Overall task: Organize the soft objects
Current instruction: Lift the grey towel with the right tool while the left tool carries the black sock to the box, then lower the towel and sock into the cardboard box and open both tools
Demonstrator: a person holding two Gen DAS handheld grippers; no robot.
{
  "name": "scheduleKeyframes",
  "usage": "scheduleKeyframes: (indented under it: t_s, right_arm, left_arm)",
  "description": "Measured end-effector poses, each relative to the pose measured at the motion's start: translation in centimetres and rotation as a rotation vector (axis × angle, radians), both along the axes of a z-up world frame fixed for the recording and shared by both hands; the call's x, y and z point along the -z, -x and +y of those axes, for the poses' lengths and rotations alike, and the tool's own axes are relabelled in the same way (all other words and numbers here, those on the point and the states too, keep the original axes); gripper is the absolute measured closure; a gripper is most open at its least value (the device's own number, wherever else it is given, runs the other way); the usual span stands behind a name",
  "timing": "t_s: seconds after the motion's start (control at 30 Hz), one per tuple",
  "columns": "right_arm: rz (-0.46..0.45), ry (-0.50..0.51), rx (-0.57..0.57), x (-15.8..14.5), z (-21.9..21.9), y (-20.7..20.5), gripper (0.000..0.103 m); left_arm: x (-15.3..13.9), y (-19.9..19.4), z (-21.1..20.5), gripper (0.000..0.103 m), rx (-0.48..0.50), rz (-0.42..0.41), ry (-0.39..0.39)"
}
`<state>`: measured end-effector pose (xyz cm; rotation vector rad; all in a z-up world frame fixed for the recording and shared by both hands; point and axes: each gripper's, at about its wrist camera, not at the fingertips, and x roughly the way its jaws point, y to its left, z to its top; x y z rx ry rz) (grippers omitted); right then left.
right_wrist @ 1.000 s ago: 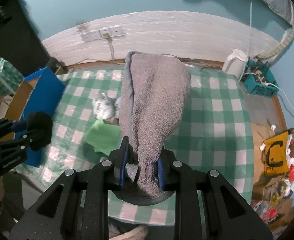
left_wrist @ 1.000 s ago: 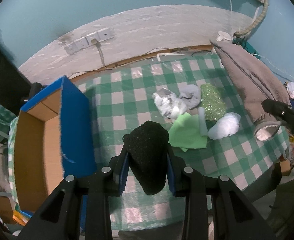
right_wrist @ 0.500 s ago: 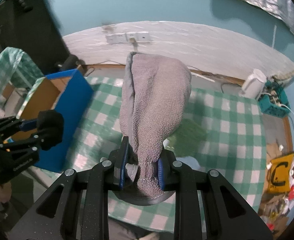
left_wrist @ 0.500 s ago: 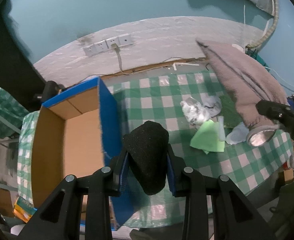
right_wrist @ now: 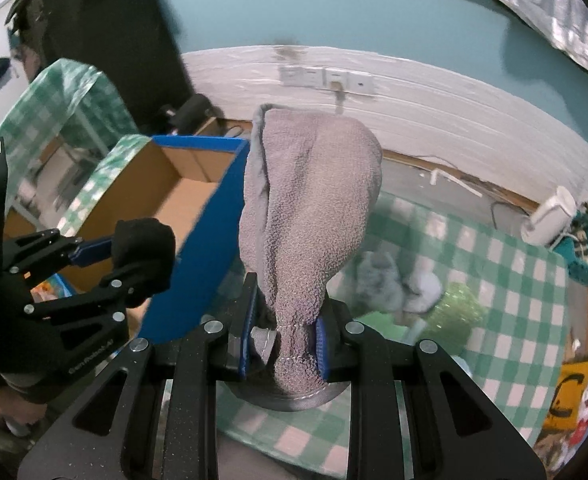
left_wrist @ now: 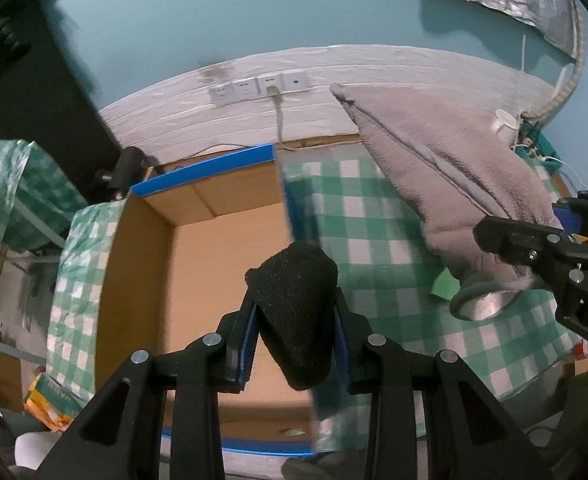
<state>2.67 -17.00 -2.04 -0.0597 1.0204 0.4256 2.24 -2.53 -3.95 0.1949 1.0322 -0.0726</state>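
My left gripper (left_wrist: 297,322) is shut on a black fuzzy soft object (left_wrist: 295,304) and holds it above the open blue cardboard box (left_wrist: 214,248), near its right wall. It also shows in the right wrist view (right_wrist: 144,254). My right gripper (right_wrist: 285,330) is shut on a grey towel (right_wrist: 309,216) that stands up from its jaws, held above the green checked table (right_wrist: 505,320) just right of the box (right_wrist: 198,216). The towel (left_wrist: 453,176) and right gripper (left_wrist: 549,248) show at the right of the left wrist view.
Several soft items lie on the table: a green cloth (right_wrist: 381,326), a glittery green piece (right_wrist: 457,308), pale grey and white bundles (right_wrist: 397,280). A white kettle (right_wrist: 545,216) stands at the far right. Wall sockets (left_wrist: 258,86) sit behind the table.
Both grippers have moved left with their loads. The left gripper now hangs over the box's inside instead of the table, and the right gripper has come close beside the box.
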Motion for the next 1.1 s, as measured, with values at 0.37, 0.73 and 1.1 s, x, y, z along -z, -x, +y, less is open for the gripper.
scheduleKeyframes:
  t_s: [0.37, 0.73, 1.1]
  right_arm:
    - [0.021, 0.009, -0.113, 0.5, 6.9, -0.4, 0.08]
    - [0.048, 0.022, -0.189, 1.0, 12.9, -1.3, 0.08]
    - [0.125, 0.029, -0.235, 4.1, 17.3, -2.2, 0.072]
  left_arm:
    - [0.8, -0.1, 7.0, 0.07, -0.132, 0.014, 0.02]
    - [1.8, 0.1, 12.4, 0.07, -0.223, 0.034, 0.051]
    - [4.0, 0.0, 15.6, 0.058, -0.28, 0.107, 0.044]
